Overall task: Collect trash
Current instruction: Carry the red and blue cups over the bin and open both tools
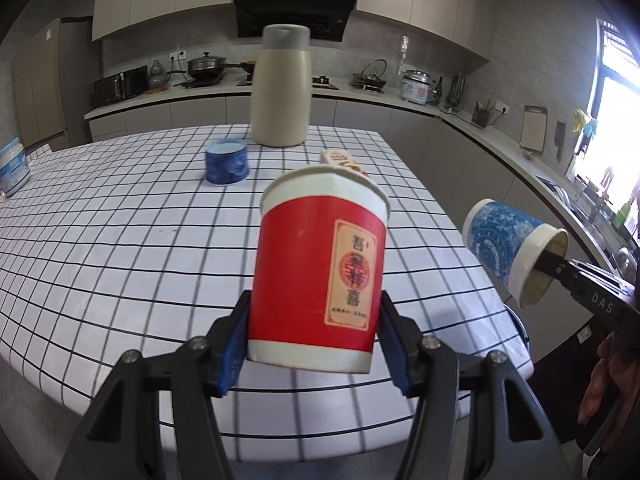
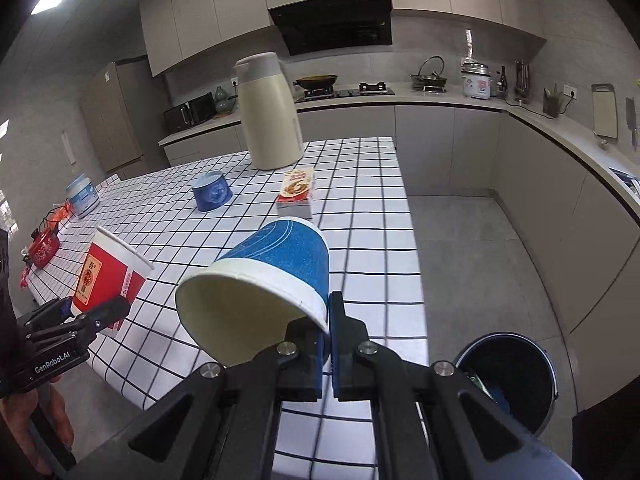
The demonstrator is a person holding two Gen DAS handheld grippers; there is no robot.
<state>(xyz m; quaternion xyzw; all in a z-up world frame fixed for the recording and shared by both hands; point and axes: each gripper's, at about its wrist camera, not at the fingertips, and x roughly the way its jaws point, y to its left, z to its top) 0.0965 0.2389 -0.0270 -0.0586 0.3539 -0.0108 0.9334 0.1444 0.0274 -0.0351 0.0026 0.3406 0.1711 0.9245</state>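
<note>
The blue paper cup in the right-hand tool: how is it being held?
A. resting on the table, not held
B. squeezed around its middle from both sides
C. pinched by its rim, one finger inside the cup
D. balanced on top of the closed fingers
C: the right gripper is shut on the rim of the blue paper cup, one finger inside the mouth and one outside, with the cup tipped sideways above the checked table.

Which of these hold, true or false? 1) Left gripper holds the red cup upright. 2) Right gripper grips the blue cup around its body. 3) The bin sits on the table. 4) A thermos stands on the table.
1) True: the left gripper clamps the red cup by its sides.
2) False: the right gripper pinches the blue cup by its rim wall.
3) False: the bin stands on the floor.
4) True: the thermos stands upright.
</note>
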